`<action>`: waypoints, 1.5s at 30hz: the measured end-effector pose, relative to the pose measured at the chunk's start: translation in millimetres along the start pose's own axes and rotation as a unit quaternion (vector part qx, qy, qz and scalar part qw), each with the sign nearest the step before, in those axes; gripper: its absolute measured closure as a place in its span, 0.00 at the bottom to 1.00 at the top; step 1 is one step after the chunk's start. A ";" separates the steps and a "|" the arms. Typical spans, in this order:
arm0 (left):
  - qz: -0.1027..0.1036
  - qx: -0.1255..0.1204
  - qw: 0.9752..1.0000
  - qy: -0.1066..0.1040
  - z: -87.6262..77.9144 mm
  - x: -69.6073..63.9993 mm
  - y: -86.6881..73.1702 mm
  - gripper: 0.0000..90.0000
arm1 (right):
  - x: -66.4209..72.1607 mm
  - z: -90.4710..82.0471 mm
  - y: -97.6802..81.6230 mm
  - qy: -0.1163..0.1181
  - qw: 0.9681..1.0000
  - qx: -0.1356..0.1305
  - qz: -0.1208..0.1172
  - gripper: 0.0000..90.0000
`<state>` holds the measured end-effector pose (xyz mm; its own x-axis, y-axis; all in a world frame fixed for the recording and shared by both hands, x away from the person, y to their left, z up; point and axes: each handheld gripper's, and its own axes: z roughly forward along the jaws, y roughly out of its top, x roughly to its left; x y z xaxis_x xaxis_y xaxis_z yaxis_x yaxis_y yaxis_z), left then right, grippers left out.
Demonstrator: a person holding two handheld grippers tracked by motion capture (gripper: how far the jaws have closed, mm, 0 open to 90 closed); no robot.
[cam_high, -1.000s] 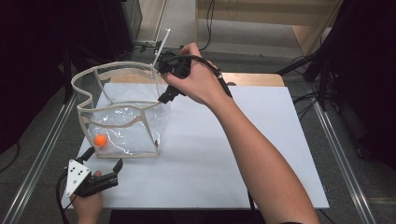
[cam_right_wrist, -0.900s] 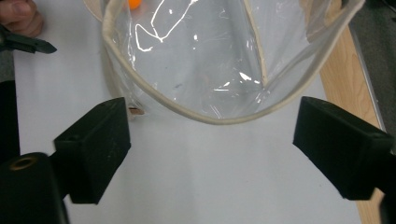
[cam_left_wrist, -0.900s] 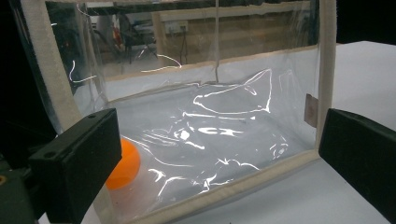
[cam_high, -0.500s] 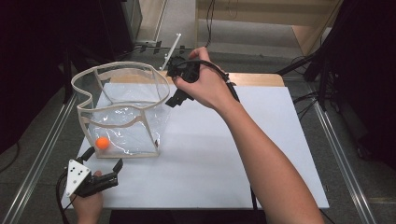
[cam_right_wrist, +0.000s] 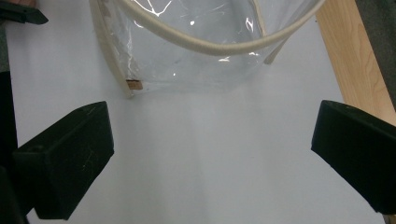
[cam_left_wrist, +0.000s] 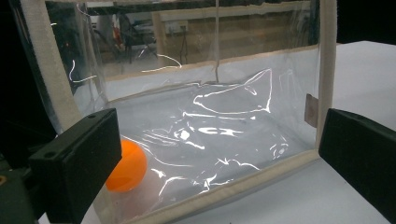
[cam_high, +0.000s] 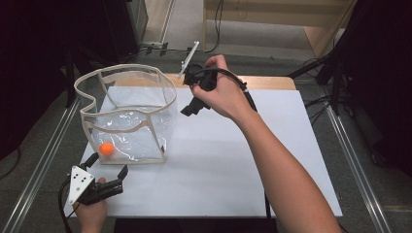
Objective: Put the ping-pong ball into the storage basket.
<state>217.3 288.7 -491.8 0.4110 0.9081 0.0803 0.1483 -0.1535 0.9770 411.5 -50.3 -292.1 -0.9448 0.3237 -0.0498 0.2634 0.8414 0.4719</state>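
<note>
Clear bag (cam_high: 127, 116) with cream trim, open-topped, upright at the table's (cam_high: 233, 160) left edge, orange ball (cam_high: 106, 148) inside at its near-left corner, left gripper (cam_high: 109, 187) and right gripper (cam_high: 190, 107) both wide apart, empty.

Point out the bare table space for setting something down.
The widest free patch is the white sheet right of the clear bag, crossed by the right forearm. A narrow strip lies between the bag and the left gripper. The left side is crowded: the bag holds an orange ball.
</note>
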 end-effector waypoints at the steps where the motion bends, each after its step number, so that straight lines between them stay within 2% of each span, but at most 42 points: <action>1: 0.000 0.000 1.000 0.000 0.0 -0.1 0.0 0.00 | -0.2 0.6 -1.5 0.002 1.000 -0.001 0.000 0.00; 27: 0.001 0.002 1.000 0.000 -0.1 -0.4 0.0 0.00 | 0.8 14.9 -34.9 0.006 1.000 0.004 0.019 0.00; 45: 0.003 0.003 1.000 0.000 -0.2 -0.5 0.0 0.00 | 2.6 23.4 -64.4 0.005 0.999 -0.002 0.035 0.00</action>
<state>216.9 288.3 -491.8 0.4122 0.9070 0.0865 0.1517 -0.1620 0.9751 396.6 -93.6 -343.2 -0.9261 0.3771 -0.0088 0.3273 0.8150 0.4782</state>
